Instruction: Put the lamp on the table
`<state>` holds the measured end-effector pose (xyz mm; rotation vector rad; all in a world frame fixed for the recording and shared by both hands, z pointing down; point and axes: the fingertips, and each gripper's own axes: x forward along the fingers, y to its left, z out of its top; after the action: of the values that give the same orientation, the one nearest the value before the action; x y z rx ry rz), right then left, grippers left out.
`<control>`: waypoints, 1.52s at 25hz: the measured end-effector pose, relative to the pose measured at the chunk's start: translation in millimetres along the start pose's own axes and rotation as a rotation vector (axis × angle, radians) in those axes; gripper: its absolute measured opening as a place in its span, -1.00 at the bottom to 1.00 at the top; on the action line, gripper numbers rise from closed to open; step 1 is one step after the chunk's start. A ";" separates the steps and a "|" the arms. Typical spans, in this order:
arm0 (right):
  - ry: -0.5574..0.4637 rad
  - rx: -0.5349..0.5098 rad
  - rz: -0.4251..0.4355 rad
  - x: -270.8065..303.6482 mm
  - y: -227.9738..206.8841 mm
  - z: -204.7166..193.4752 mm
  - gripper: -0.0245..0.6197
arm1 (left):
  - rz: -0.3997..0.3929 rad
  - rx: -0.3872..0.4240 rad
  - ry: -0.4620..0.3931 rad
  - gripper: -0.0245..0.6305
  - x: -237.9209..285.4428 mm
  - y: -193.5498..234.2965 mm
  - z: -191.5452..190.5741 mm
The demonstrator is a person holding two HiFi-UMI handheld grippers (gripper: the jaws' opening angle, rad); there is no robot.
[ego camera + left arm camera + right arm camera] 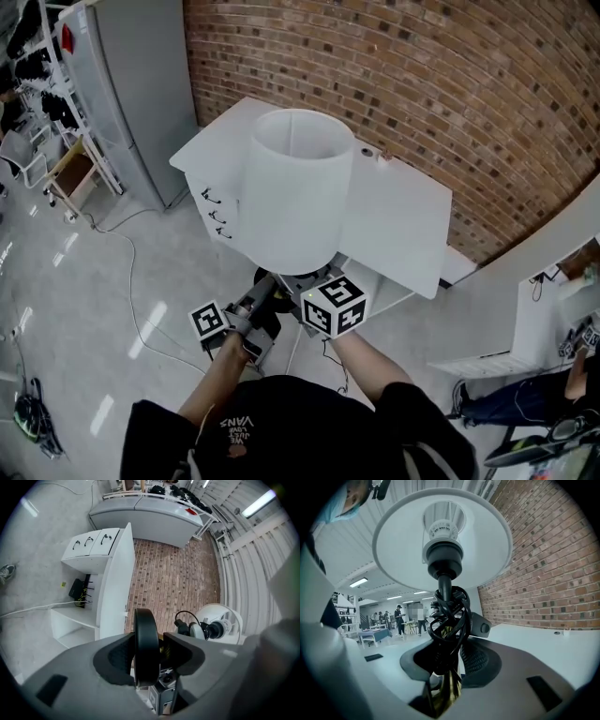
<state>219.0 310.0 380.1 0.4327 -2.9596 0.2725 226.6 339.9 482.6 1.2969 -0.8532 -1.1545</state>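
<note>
The lamp has a white drum shade (295, 187) and is carried in the air over the near edge of the white table (398, 220). My left gripper (265, 292) is shut on the lamp's black round base (146, 644), which stands edge-on between the jaws of this left gripper (147, 657). My right gripper (307, 279), partly hidden under the shade, is shut on the brass stem with the black cord wound around it (447, 616). In the right gripper view the shade (401, 543) and bulb socket (443, 555) rise above the right gripper (445, 660).
The table has a drawer unit (214, 211) at its left and stands against a brick wall (450, 84). A grey cabinet (131, 84) is at the far left, a cable (141, 281) lies on the floor, and another white desk (534, 314) is at the right.
</note>
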 end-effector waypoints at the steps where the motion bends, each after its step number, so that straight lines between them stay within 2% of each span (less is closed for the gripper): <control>1: 0.000 -0.001 -0.001 12.1 -3.7 3.9 -0.55 | -0.004 -0.004 0.006 -0.36 5.2 -2.1 12.3; 12: -0.022 0.011 -0.019 150.5 -27.0 38.7 -0.57 | -0.027 -0.020 0.044 -0.38 38.2 -23.5 154.1; 19: -0.027 0.034 -0.037 208.7 -35.7 46.0 -0.58 | -0.037 -0.036 0.069 -0.41 46.2 -24.8 215.6; 29: -0.005 0.046 -0.021 254.8 -77.1 48.3 -0.58 | -0.028 -0.060 0.036 -0.42 83.9 -12.6 258.6; 38: 0.009 0.045 0.013 284.5 -161.2 59.2 -0.58 | -0.022 -0.062 0.009 -0.42 167.7 2.8 286.0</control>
<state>-10.0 69.5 393.9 0.4170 -2.9537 0.3417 -3.5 101.8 499.8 1.2628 -0.7920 -1.1831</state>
